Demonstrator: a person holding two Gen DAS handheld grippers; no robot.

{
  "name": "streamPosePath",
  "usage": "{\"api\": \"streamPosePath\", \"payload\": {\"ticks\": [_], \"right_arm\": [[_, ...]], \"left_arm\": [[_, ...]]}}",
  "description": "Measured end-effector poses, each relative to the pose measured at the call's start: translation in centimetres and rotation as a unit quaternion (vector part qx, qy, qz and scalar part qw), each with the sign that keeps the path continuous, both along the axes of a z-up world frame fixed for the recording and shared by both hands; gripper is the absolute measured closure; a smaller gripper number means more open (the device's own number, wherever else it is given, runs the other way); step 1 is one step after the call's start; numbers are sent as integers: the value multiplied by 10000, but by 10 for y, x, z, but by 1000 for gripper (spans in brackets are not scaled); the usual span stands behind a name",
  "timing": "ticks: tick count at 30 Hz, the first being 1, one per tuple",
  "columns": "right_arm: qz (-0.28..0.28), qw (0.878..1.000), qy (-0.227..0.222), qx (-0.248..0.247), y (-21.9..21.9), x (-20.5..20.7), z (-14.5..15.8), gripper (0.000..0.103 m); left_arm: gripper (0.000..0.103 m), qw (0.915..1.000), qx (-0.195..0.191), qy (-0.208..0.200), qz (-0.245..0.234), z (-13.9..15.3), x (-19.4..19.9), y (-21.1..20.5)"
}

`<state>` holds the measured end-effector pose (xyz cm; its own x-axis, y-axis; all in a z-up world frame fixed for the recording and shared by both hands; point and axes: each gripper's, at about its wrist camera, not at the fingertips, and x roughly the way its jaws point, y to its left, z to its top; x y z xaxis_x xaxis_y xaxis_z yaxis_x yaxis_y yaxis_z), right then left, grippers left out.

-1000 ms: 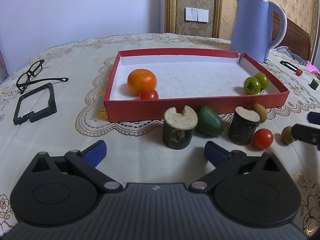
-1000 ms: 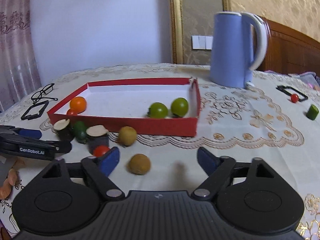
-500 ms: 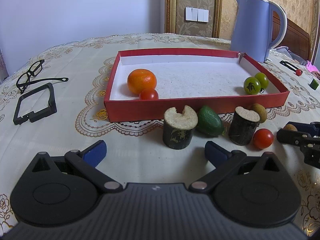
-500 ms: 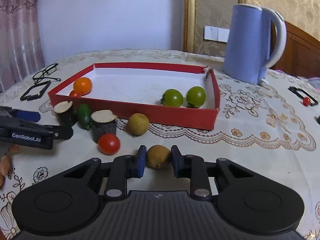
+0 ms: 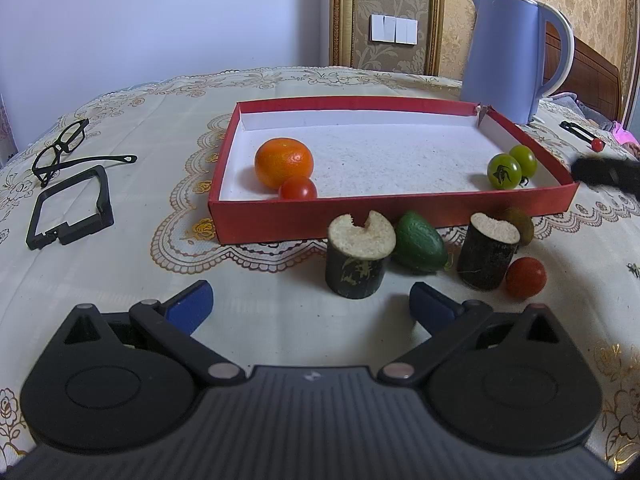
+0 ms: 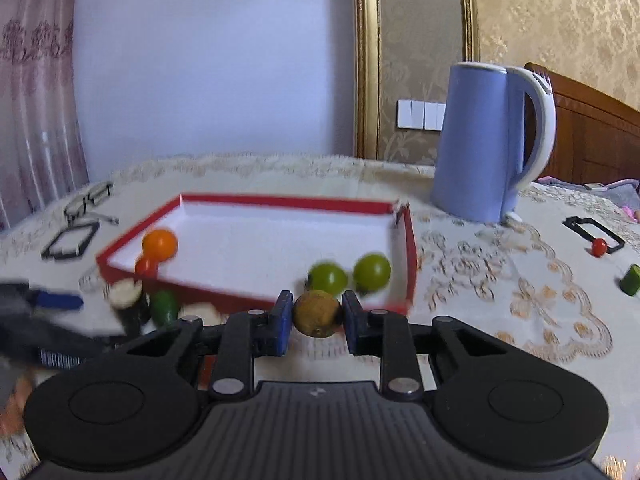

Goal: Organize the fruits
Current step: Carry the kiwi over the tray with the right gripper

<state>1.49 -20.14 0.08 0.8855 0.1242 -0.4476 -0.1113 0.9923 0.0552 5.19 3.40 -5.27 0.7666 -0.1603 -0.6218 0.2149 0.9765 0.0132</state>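
Left wrist view: the left tool (image 5: 310,302) sits at the bottom of the frame with its blue-tipped fingers (image 5: 192,306) spread wide apart and nothing between them, low over the table (image 5: 120,280) with its lace cloth. Just above it, in mid-frame, stand two dark cut stumps (image 5: 358,258) with an avocado (image 5: 418,240) between them, a red tomato (image 5: 525,276) at the right one's base and a brown kiwi (image 5: 520,224) partly hidden behind it. Behind these lies the red tray (image 5: 360,216), holding an orange (image 5: 284,162) touching a small red tomato (image 5: 298,190) at its left end and two green tomatoes (image 5: 512,166) side by side at its right end. Glasses (image 5: 60,148) and a black frame (image 5: 70,208) lie at the left edge; a blue kettle (image 5: 508,56) stands at the upper right. A dark blurred shape at the right edge, just beside the tray's corner, may be the other tool. Right wrist view: the picture is motion-blurred. The right tool (image 6: 316,318) is clamped on a brown kiwi-like fruit (image 6: 316,314), held between its blue pads in the centre of the frame, in front of the tray's near wall and below the green tomatoes. The left tool shows as a blur at the lower left.
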Motion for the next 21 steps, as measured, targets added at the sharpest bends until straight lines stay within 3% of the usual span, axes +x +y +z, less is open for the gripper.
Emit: {"api": "streamPosePath", "payload": {"ticks": [9,15,21], "right_arm": [[277,9993,52,-246,35,57,5,77],[431,9971,518,-365,57,100,-14,77],[453,9943,862,-426,63,114,-31,77]], "left_arm": [[0,10000,0,-1,0,0,0,0],[0,10000,0,-2,-1,0,0,0],[0,10000,0,-2,-1,0,0,0]]}}
